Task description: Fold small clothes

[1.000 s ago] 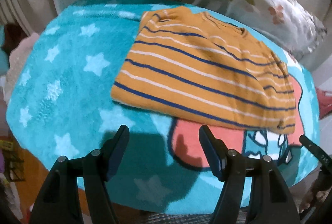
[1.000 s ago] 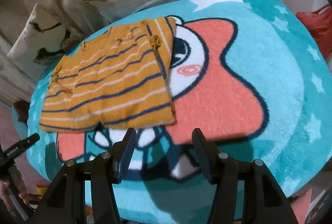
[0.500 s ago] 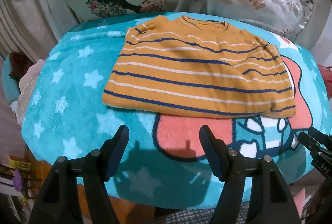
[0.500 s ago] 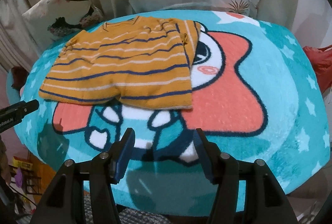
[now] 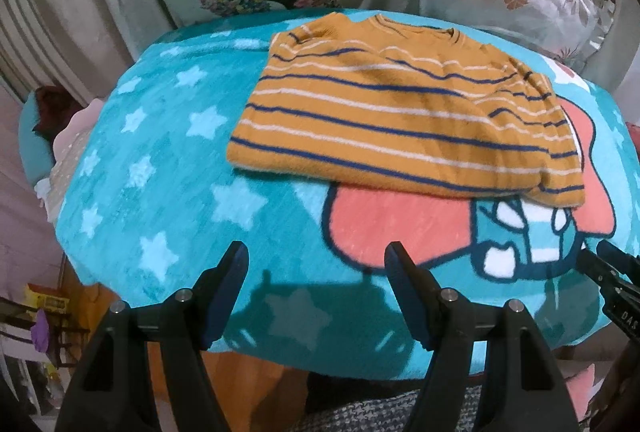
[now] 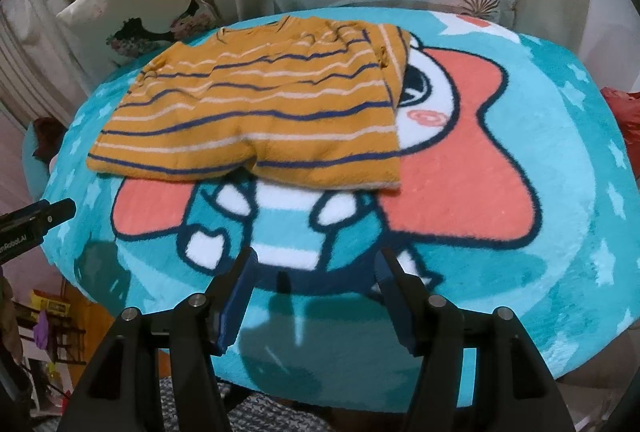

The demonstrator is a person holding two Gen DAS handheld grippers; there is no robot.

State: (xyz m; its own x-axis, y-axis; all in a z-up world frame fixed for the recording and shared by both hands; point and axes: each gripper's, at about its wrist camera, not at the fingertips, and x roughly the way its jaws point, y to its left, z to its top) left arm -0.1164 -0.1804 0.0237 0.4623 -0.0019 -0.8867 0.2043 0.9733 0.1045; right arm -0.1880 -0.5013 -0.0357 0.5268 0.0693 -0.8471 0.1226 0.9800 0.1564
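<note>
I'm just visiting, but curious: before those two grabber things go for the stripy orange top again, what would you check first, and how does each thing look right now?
1. Left gripper empty, fingers apart: ok.
2. Right gripper empty, fingers apart: ok; its jaws have just been opening.
3. Striped orange top lying on the teal blanket, free of both grippers: ok.
4. Top folded neatly: not ok; its right edge is bunched and the near hem is uneven.
5. Path to the near hem clear of clutter: ok.
6. Layers underneath lying flat: cannot tell.
</note>
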